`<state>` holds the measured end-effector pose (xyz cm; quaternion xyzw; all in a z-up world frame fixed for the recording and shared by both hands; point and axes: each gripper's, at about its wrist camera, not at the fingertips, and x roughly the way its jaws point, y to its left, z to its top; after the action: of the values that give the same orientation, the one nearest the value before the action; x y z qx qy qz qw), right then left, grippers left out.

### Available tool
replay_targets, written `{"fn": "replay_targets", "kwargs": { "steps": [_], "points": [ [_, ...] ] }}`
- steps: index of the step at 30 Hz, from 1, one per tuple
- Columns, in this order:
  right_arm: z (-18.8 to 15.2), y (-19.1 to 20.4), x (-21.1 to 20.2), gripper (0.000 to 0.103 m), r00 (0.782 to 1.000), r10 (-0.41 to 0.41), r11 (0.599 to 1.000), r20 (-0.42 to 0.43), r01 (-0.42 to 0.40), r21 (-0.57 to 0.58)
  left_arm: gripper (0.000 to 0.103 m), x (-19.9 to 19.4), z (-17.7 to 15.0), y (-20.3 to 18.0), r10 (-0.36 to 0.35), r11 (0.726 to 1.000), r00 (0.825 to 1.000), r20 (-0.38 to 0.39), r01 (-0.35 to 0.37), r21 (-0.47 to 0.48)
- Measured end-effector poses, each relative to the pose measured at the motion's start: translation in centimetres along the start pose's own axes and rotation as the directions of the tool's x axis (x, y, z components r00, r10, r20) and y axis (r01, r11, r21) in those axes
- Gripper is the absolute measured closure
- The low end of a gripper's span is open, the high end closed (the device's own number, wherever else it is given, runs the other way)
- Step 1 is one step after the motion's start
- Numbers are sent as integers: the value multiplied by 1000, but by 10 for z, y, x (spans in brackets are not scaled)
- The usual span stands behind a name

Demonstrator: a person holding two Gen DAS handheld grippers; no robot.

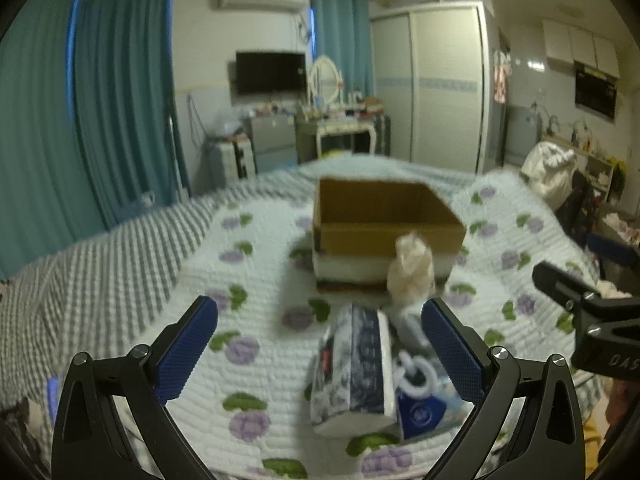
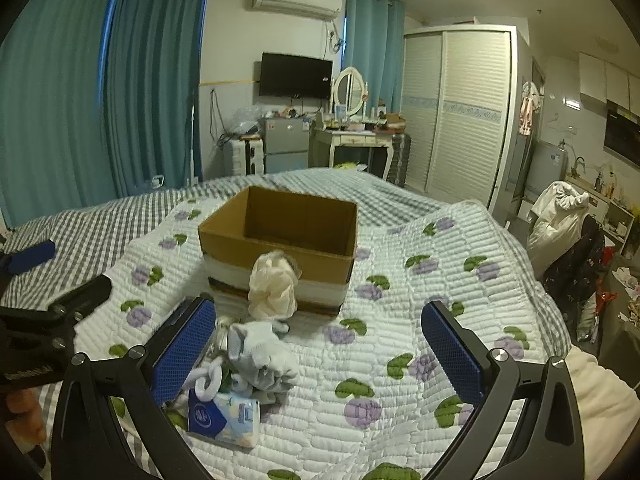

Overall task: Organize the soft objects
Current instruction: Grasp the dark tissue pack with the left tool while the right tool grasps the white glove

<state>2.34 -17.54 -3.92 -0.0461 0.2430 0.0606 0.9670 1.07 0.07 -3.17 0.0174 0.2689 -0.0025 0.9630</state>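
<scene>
An open, empty cardboard box [image 1: 384,216] [image 2: 280,236] stands on the quilted bed. In front of it lies a cream bath pouf [image 1: 410,270] [image 2: 274,286], then a grey-white plush toy [image 2: 260,354], a white plastic chain [image 2: 208,380], a small blue tissue packet [image 2: 228,416] [image 1: 420,414] and a blue-patterned tissue pack [image 1: 354,368]. My left gripper [image 1: 320,344] is open above the bed, with the tissue pack between its fingers. My right gripper [image 2: 318,350] is open, with the plush toy by its left finger [image 2: 184,348]. Each gripper shows at the edge of the other's view.
The bed carries a white quilt with purple flowers [image 2: 400,320] over a grey checked sheet [image 2: 100,216]. Behind are teal curtains, a TV, a dressing table [image 2: 356,136] and a wardrobe. Clutter and a white bag [image 2: 560,216] stand to the right of the bed.
</scene>
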Motion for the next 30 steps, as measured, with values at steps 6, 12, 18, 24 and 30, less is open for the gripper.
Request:
{"fn": "replay_targets", "kwargs": {
  "steps": [6, 12, 18, 24, 30],
  "points": [
    [-18, 4, 31, 0, 996, 4, 1000, -93, -5, -12, 4, 44, -33, -9, -39, 999, 985, -166, 39, -4],
    [-37, 12, 67, 0, 982, 40, 999, -182, -42, -8, 15, 71, -44, -12, -42, 999, 971, -236, 40, -12],
    [-46, 23, 101, 0, 967, 75, 997, -245, -81, -14, 50, 94, -46, -10, -58, 998, 960, -275, 59, -6],
    [-52, 27, 128, 16, 945, 139, 990, -298, -139, 23, 59, 96, -47, 2, -76, 997, 959, -274, 67, -41],
    [-54, 28, 132, 57, 910, 262, 965, -321, -244, 95, 59, 84, -39, 8, -69, 997, 966, -248, 58, -54]
  ]
}}
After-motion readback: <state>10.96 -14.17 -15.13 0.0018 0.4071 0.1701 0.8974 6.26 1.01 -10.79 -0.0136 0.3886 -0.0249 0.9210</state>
